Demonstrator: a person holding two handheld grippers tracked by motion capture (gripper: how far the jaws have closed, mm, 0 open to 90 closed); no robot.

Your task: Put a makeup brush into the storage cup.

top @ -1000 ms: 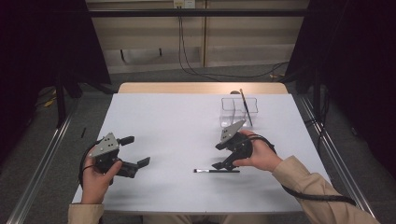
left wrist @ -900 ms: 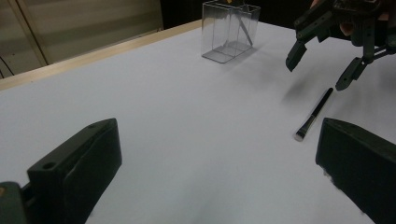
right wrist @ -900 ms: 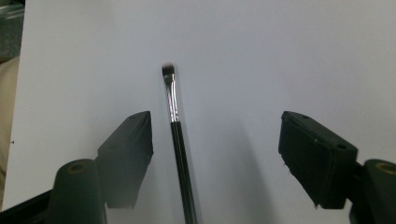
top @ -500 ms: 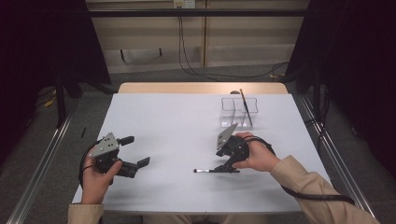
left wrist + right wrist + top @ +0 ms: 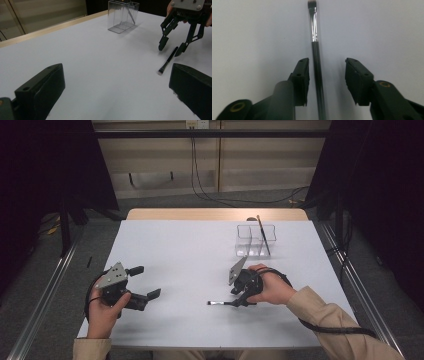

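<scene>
Brush (image 5: 223, 303) position: flat on the white tabletop (image 5: 190, 255), near the front edge and right of centre, bristle end pointing toward the left edge. In the right gripper view the brush (image 5: 317, 75) handle runs lengthwise between the two jaws of the right tool (image 5: 326, 83), just beside the left-hand pad, with a clear gap to the other pad. The jaws have just been closing around the handle; neither pad presses on it, so the right tool (image 5: 239, 300) stands apart. In the left gripper view the right tool (image 5: 172, 50) points down, its tips straddling the handle end of the brush (image 5: 168, 61).

The left tool (image 5: 145, 282) is held near the front left corner of the tabletop, jaws wide apart with nothing between them.

A clear divided container (image 5: 256, 240) stands toward the far right corner, with a second brush (image 5: 263, 236) leaning inside it.
</scene>
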